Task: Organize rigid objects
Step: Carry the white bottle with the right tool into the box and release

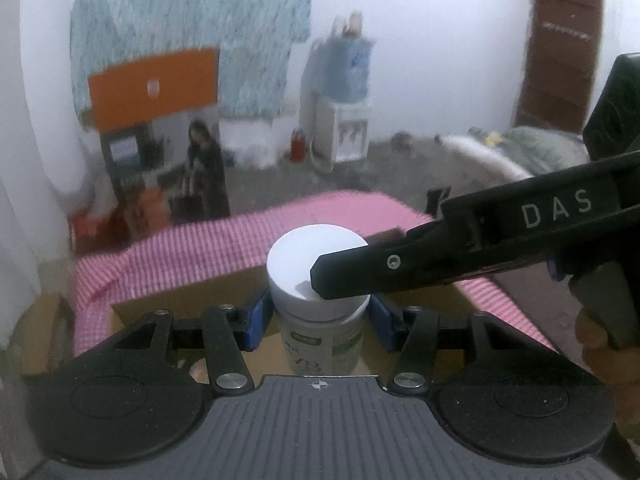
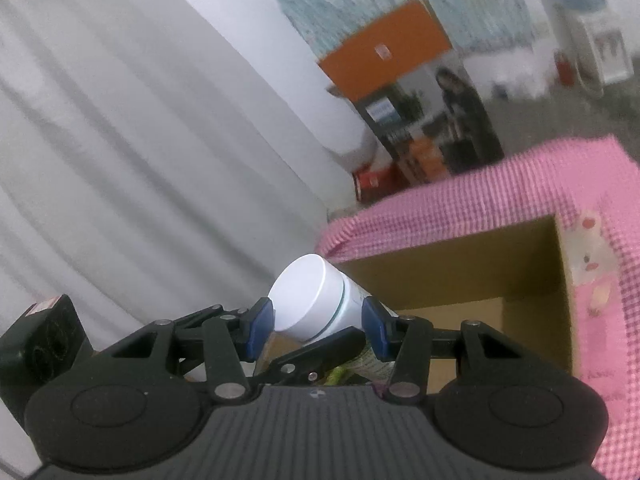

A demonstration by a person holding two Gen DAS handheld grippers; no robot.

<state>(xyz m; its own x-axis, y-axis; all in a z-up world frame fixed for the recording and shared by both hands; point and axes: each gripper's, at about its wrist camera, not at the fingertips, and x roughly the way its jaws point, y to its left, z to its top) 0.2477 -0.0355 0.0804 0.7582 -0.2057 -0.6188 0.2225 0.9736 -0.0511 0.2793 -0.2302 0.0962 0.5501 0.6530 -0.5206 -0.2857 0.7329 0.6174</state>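
Observation:
A white-capped bottle [image 1: 318, 280] with a green-and-white label stands between the blue pads of my left gripper [image 1: 318, 316], which is shut on its neck below the cap, above an open cardboard box [image 1: 192, 296]. My right gripper [image 2: 318, 322] comes in from the right in the left wrist view, its black finger [image 1: 360, 272] lying over the cap. In the right wrist view its blue pads sit on either side of the same bottle [image 2: 312, 304] at the cap, closed on it. The box [image 2: 460, 272] lies beyond.
A pink checked cloth [image 1: 192, 248] covers the table around the box; it also shows in the right wrist view [image 2: 480, 192]. An orange printed carton [image 1: 160, 140], a water dispenser [image 1: 344, 100] and a brown door [image 1: 560, 52] stand behind. A white curtain [image 2: 120, 140] hangs left.

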